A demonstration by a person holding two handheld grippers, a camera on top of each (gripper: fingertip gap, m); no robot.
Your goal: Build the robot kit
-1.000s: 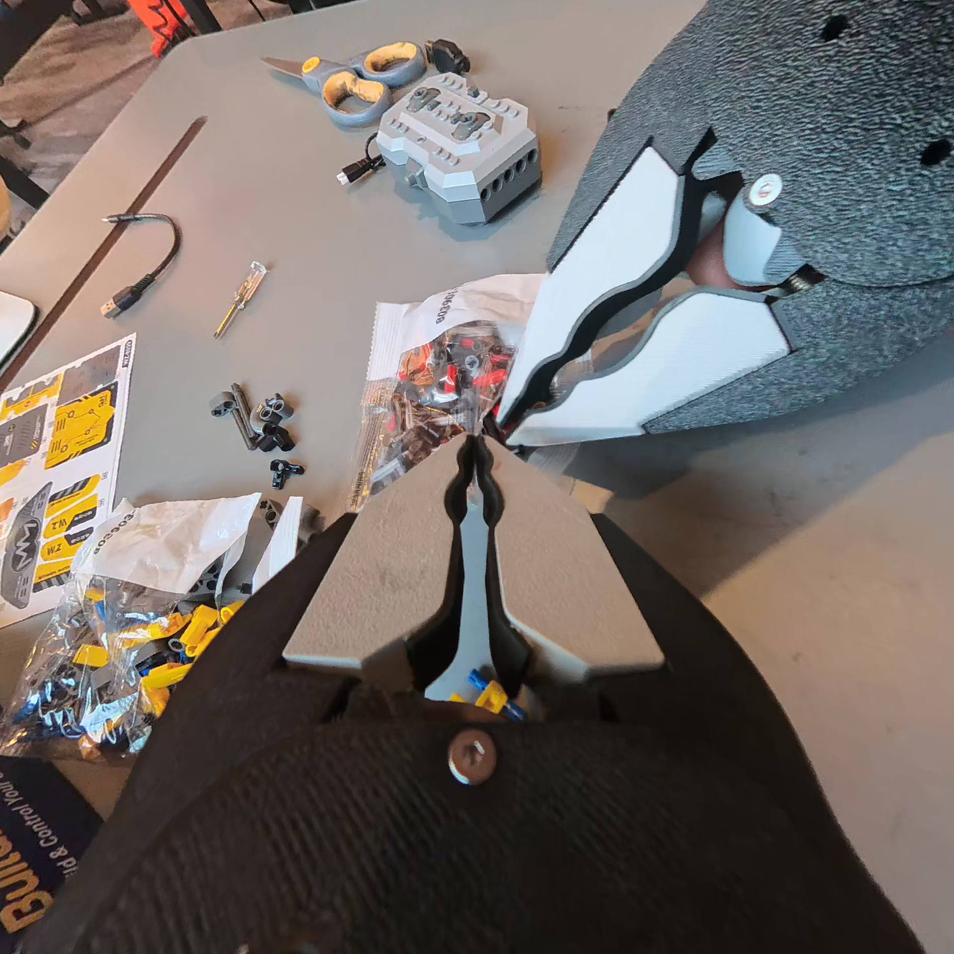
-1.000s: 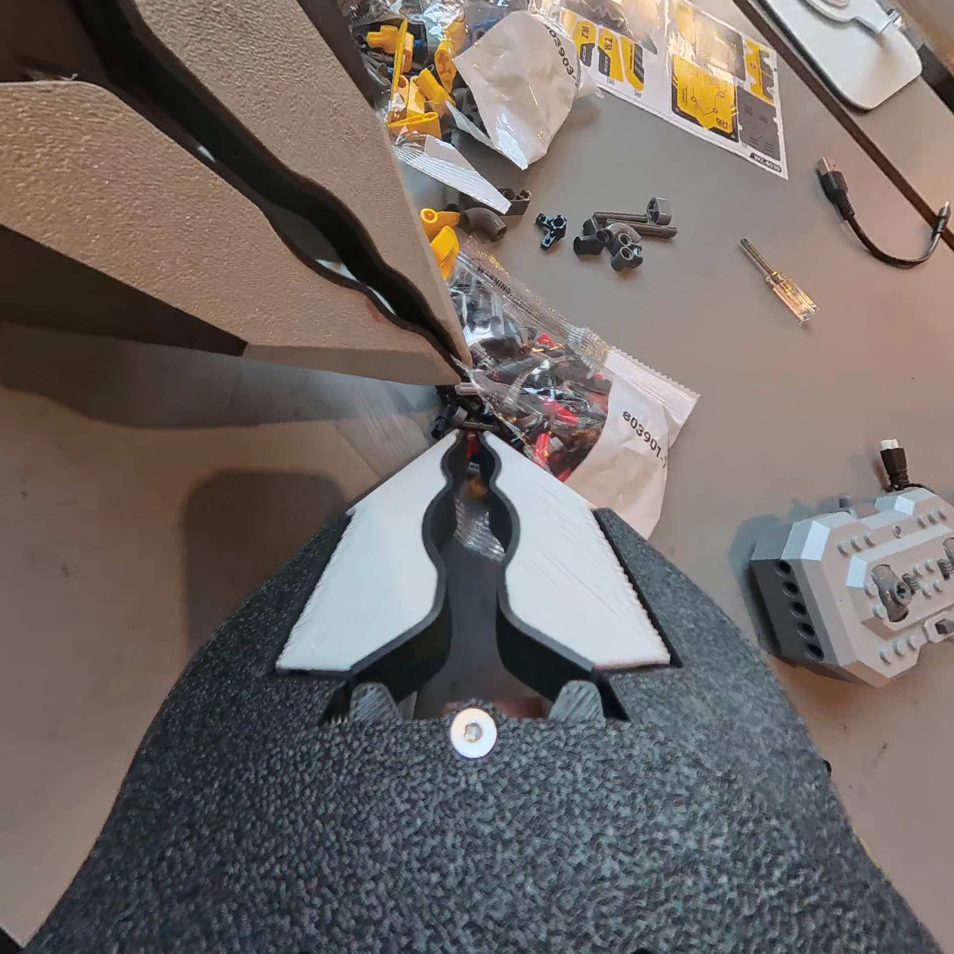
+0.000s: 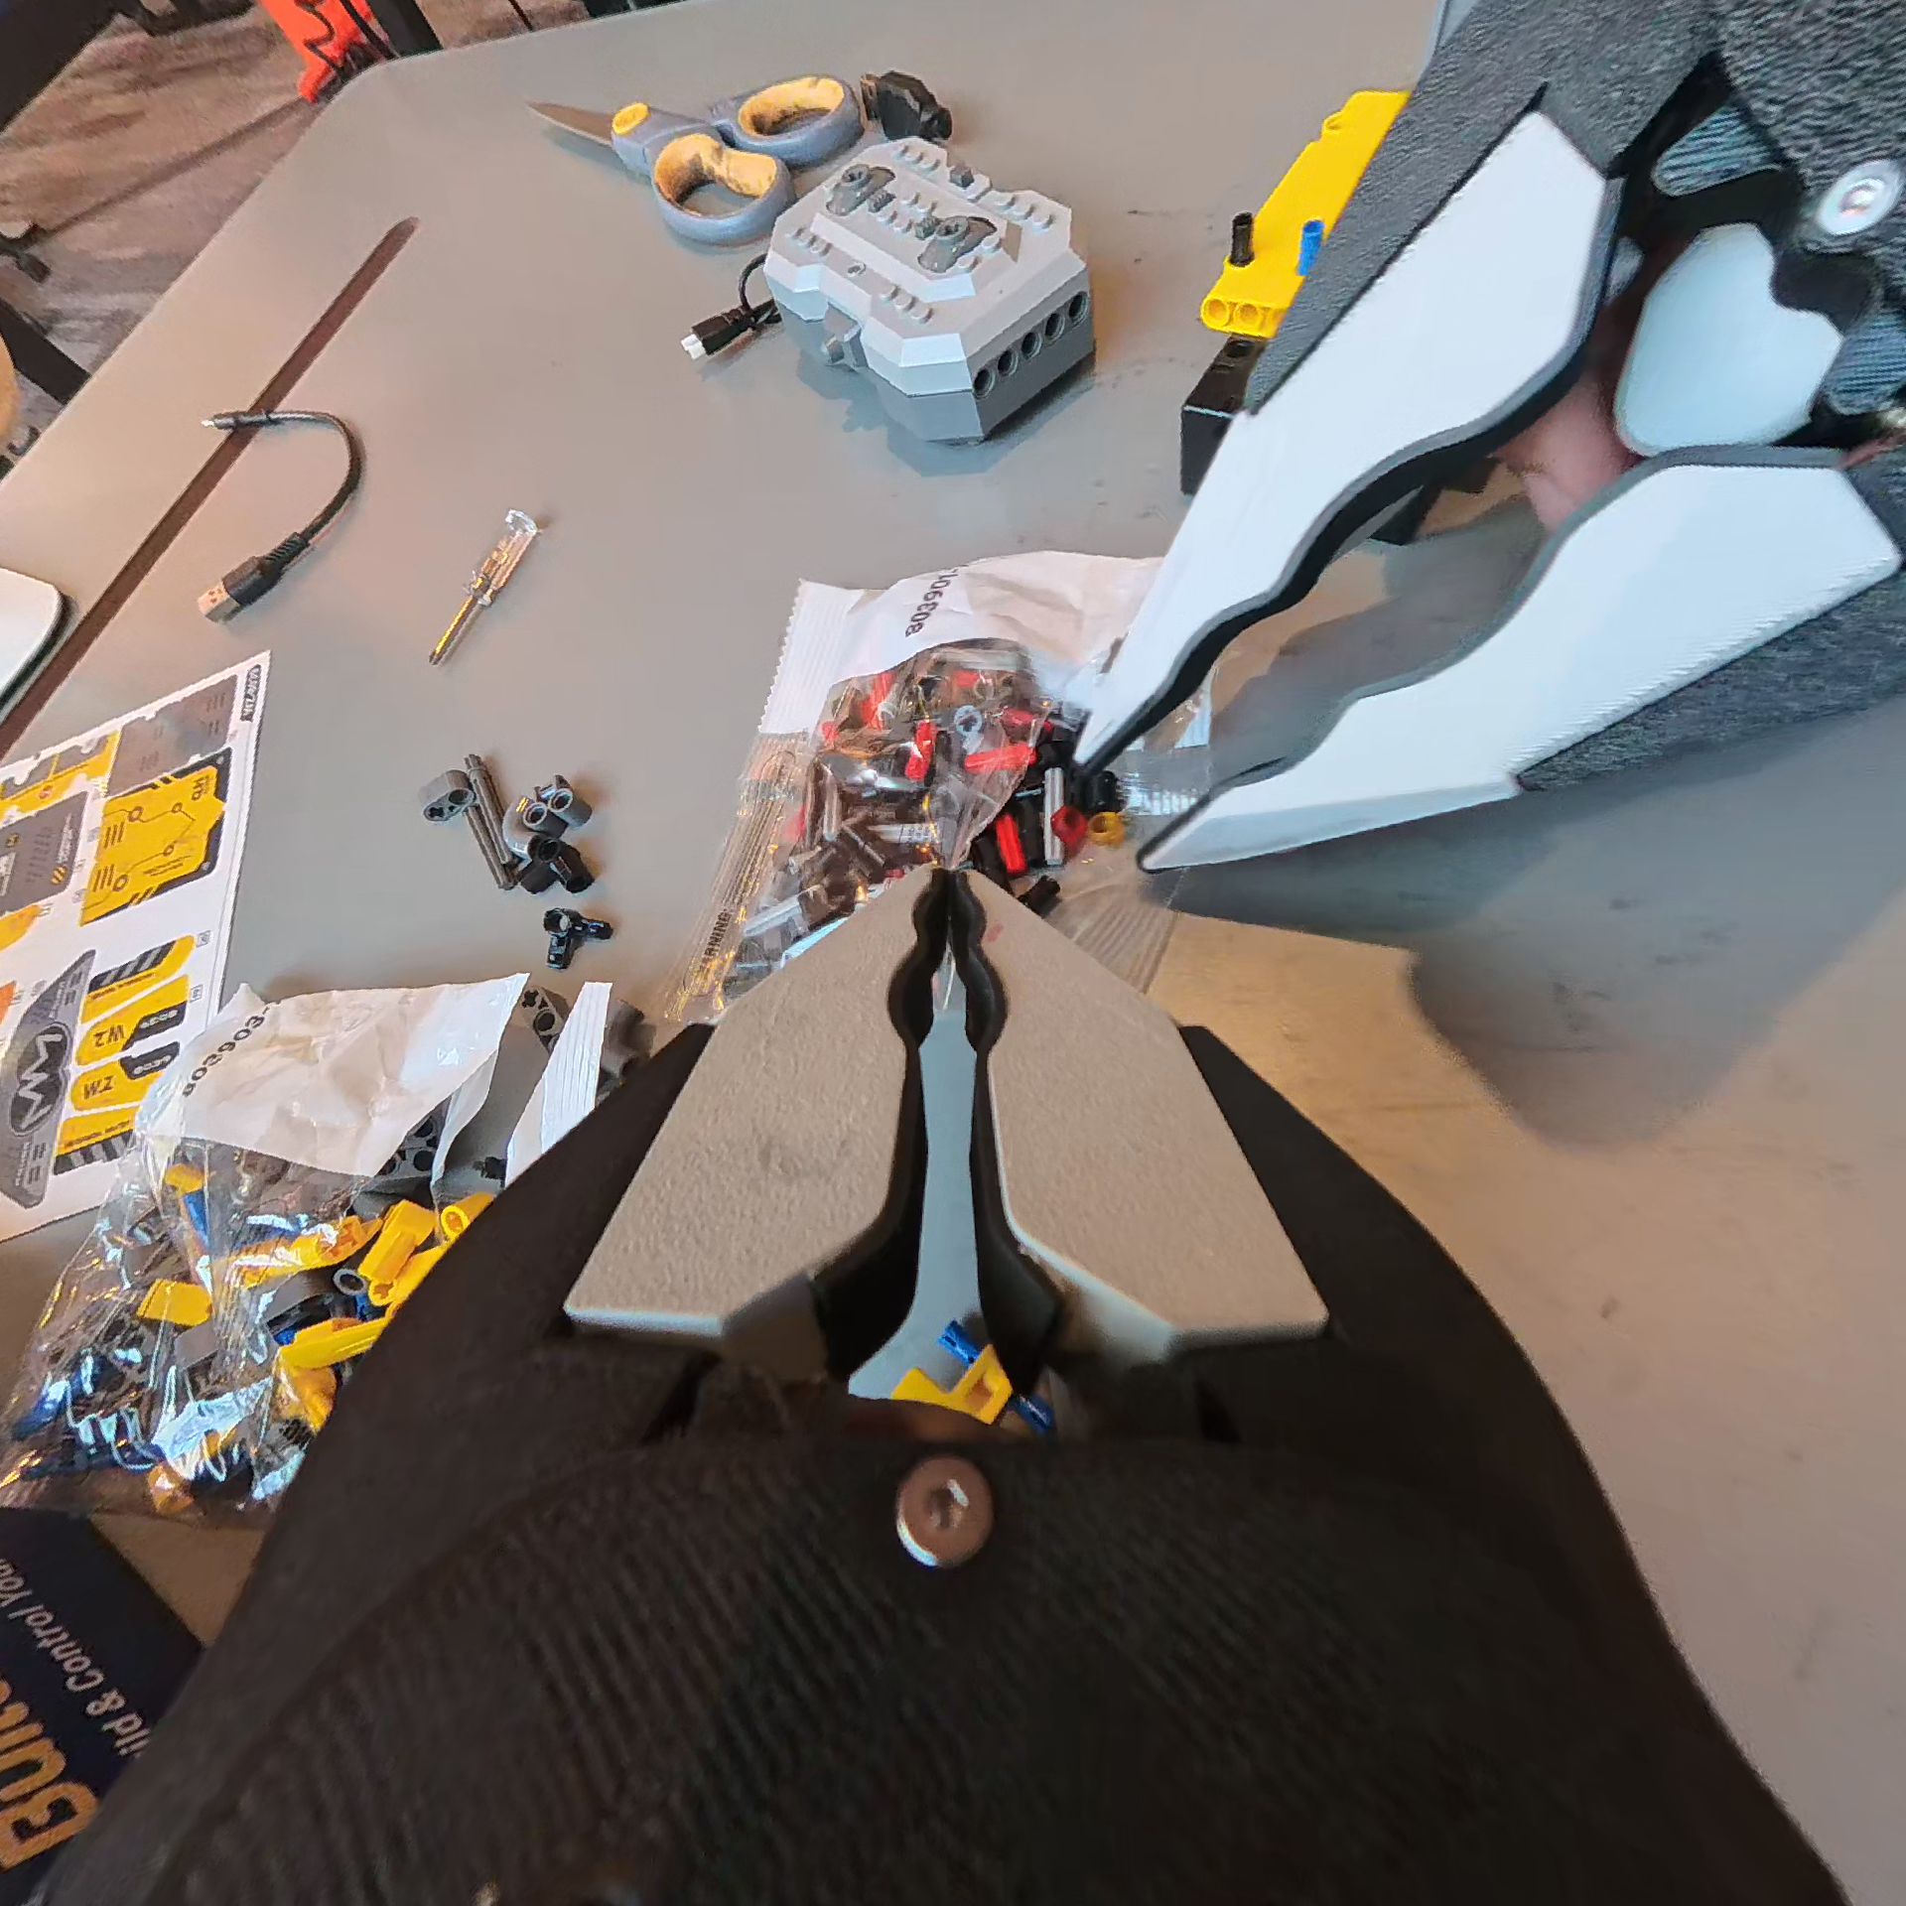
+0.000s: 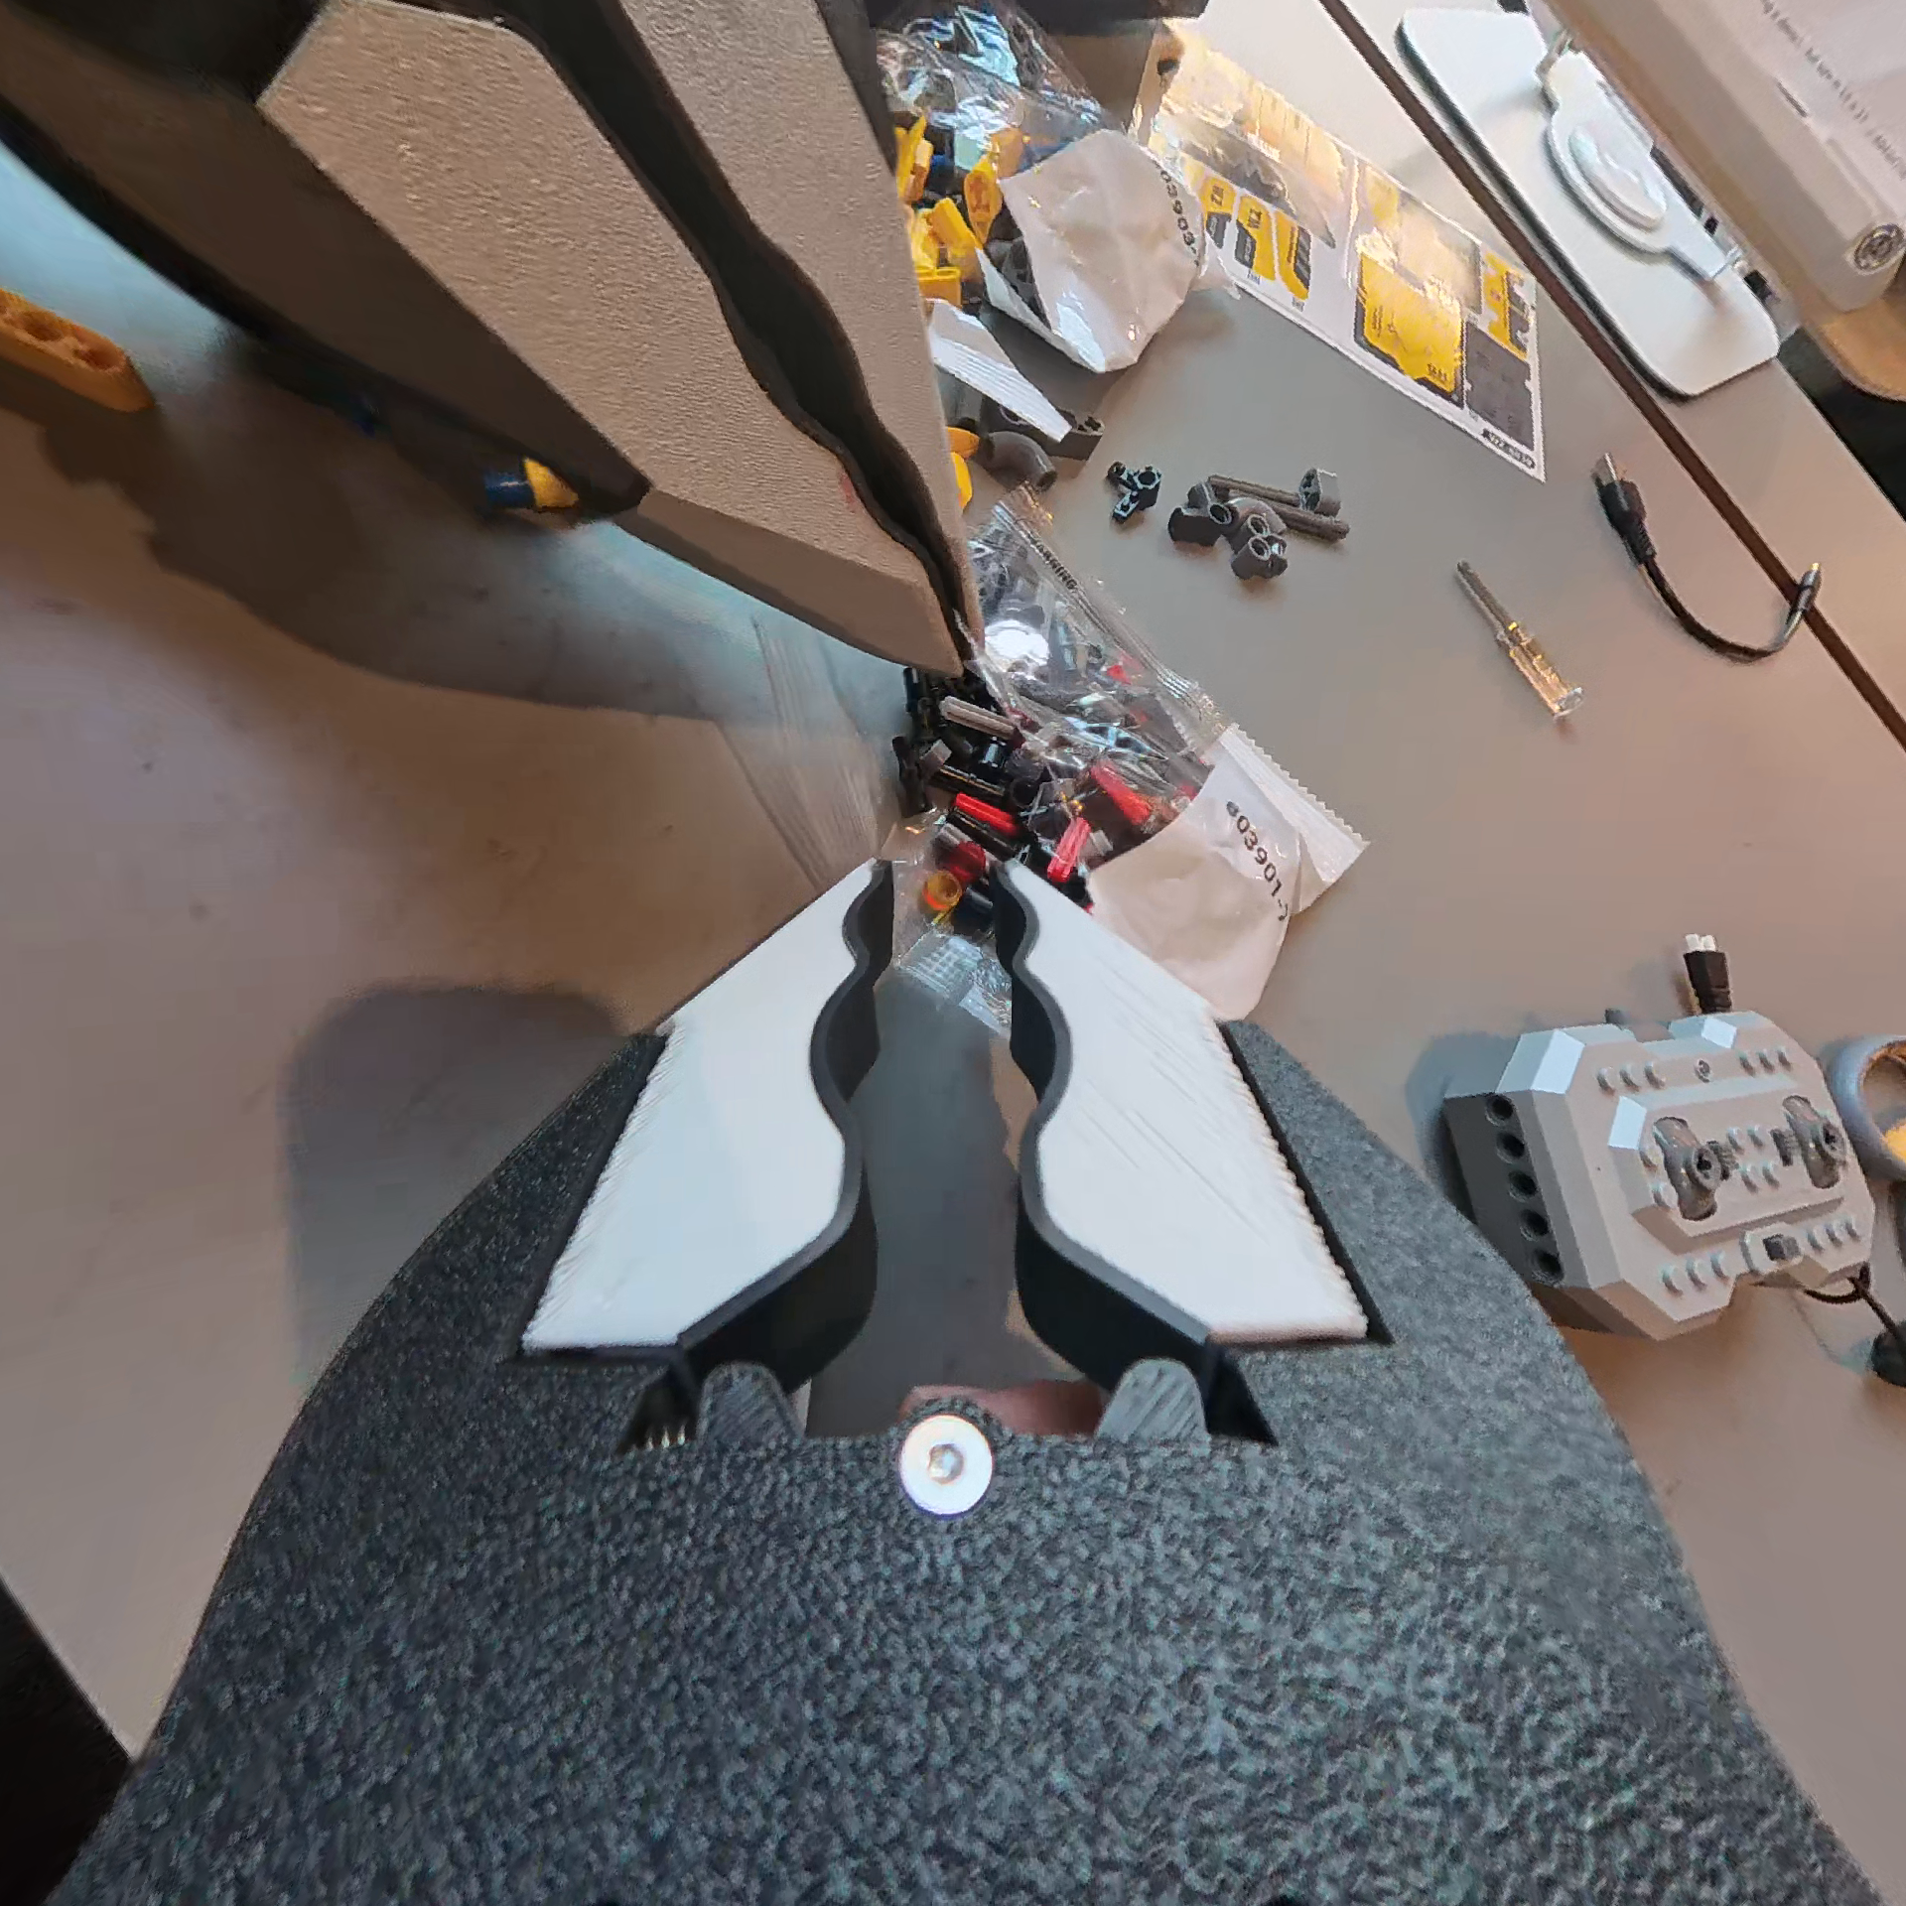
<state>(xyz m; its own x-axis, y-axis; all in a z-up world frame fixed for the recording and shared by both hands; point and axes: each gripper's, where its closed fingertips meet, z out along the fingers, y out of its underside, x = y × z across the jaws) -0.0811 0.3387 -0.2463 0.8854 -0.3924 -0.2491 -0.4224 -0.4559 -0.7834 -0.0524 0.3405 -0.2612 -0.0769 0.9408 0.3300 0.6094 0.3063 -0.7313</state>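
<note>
Left tongs (image 3: 947,877), grey-faced with wavy black inner edges, are pressed together on a fold of the clear bag (image 3: 908,763), pinching its crinkled plastic at the near edge. Right tongs (image 4: 939,882), white-faced with the same rippled black lining, stand apart, their tips straddling the bag's torn end where small pieces spill out. That bag lies on the grey table (image 3: 619,495), between the two tools; it is glossy and see-through, stuffed with tiny black, red and grey pins, with a white crimped strip at the far end. One small orange round piece (image 4: 941,889) sits right between the right tips. To the left, a second clear bag (image 3: 206,1300) holds yellow, blue and grey parts, and it lies open. Loose dark grey connectors (image 3: 516,825) cluster just beside the first bag. Farther back: a blocky grey studded hub (image 3: 928,299), grey-handled scissors (image 3: 722,155), a slim clear-handled screwdriver (image 3: 485,583), a short black cable (image 3: 289,505), and a yellow-and-grey sticker sheet (image 3: 113,908).
</note>
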